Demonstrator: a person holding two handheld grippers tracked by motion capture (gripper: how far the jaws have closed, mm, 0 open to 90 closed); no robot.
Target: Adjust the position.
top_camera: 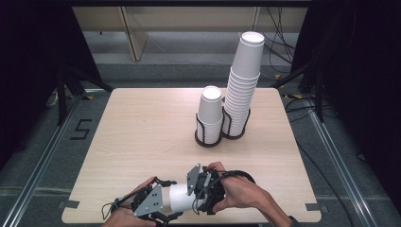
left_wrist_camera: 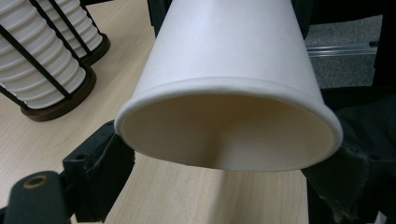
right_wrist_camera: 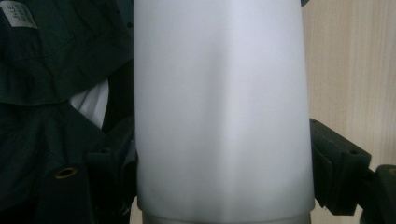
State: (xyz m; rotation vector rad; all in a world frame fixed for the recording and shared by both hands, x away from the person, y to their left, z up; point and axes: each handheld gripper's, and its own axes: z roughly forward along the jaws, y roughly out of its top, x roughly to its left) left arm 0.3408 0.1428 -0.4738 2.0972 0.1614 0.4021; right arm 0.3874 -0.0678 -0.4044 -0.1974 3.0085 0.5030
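I've got both tongs on one white paper cup (top_camera: 181,197) at the near edge of the surface (top_camera: 142,132), right in front of me. The cup lies on its side between my two hands, held up off the wood.

In the left gripper view the cup's open mouth faces the camera, its rolled rim wide across the frame. The left tongs (top_camera: 163,208) sit narrowly spread at the rim end, one jaw against the outside of the cup at lower left, the other at lower right with its pad against the wall. Clamped on, I'd say.

In the right gripper view the cup's side wall stands tall down the middle, and the right tongs (top_camera: 196,196) have a jaw pressed up to each flank near the bottom of the frame. Those jaws stand about a cup's width apart, gripping it. A second rim edge peeks out at the very bottom, so this may be two nested cups; I can't tell for sure.

Farther back, two black wire holders stand side by side, touching: the short stack (top_camera: 210,116) on the left, the tall stack (top_camera: 242,85) leaning a little to the right.
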